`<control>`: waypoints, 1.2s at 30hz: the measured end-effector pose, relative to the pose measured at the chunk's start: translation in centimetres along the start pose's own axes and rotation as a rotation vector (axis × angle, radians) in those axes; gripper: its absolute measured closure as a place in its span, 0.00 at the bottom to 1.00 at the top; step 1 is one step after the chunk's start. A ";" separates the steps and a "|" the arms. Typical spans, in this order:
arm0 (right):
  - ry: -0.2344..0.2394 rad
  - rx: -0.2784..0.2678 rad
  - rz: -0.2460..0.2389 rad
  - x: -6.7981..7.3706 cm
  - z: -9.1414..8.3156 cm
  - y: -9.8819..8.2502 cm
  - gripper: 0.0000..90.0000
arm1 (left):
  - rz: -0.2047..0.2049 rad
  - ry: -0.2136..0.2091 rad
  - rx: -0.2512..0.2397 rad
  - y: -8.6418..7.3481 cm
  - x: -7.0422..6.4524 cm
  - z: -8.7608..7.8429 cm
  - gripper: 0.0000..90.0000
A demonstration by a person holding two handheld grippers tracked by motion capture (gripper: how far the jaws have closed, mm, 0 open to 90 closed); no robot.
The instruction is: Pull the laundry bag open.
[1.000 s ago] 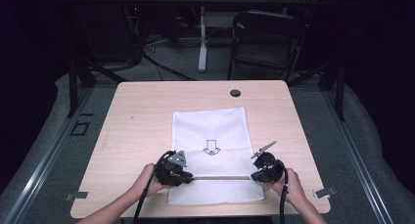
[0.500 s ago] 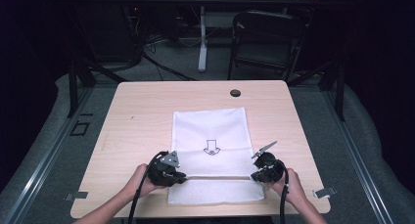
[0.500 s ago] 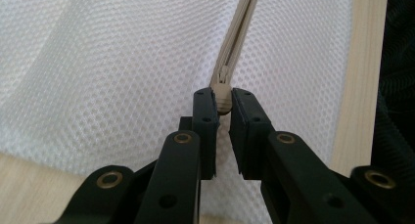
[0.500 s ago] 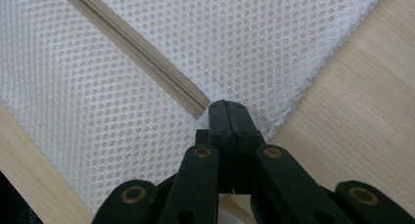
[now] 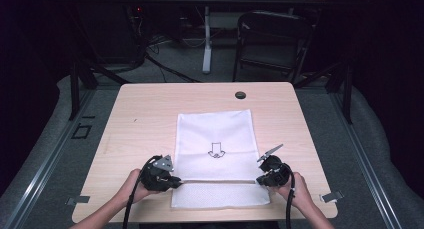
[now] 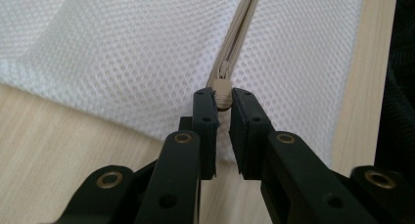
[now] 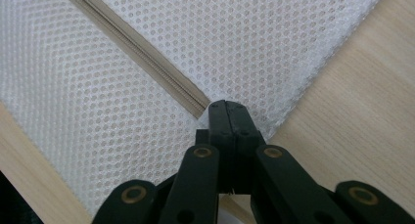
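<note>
Mesh bags: one white bag (image 5: pixel 215 159) on your table (image 5: pixel 140 114).
Zippers: one beige zipper (image 7: pixel 142 57) across the bag.
Zipper pulls: one pull (image 6: pixel 222 89).
Printed arrows: one arrow (image 5: pixel 216 150).
Grippers: two, your left gripper (image 5: pixel 175 181) and right gripper (image 5: pixel 260 180).
Hands: two.
Folding chairs: one chair (image 5: pixel 272 44).
Round black caps: one cap (image 5: pixel 240 95).

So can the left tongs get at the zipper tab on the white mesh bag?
Yes, it looks so: the left tongs already pinch the zipper tab of the mesh bag, with nothing in the way.
</note>
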State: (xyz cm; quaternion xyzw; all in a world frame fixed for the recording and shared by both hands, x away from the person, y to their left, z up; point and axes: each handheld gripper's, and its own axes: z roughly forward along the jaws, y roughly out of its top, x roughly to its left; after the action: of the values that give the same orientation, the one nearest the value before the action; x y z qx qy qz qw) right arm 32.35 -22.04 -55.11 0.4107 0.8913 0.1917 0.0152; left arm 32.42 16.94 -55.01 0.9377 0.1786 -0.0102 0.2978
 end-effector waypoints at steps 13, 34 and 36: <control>0.003 -0.015 0.002 0.0 0.1 -0.1 1.00 | 0.014 0.016 0.005 -0.7 0.2 -0.5 0.90; -0.020 -0.026 0.007 0.3 0.1 -0.2 1.00 | -0.035 0.039 0.019 -3.3 0.6 -1.6 0.90; -0.016 -0.022 -0.005 0.3 0.1 -0.1 1.00 | -0.036 0.035 0.018 -3.4 0.7 -1.6 0.90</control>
State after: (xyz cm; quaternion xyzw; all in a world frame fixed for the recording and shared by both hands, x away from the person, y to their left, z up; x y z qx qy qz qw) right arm 32.12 -21.88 -55.21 0.4100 0.8899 0.1981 0.0272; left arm 31.77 20.64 -55.60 0.9370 0.2006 -0.0010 0.2860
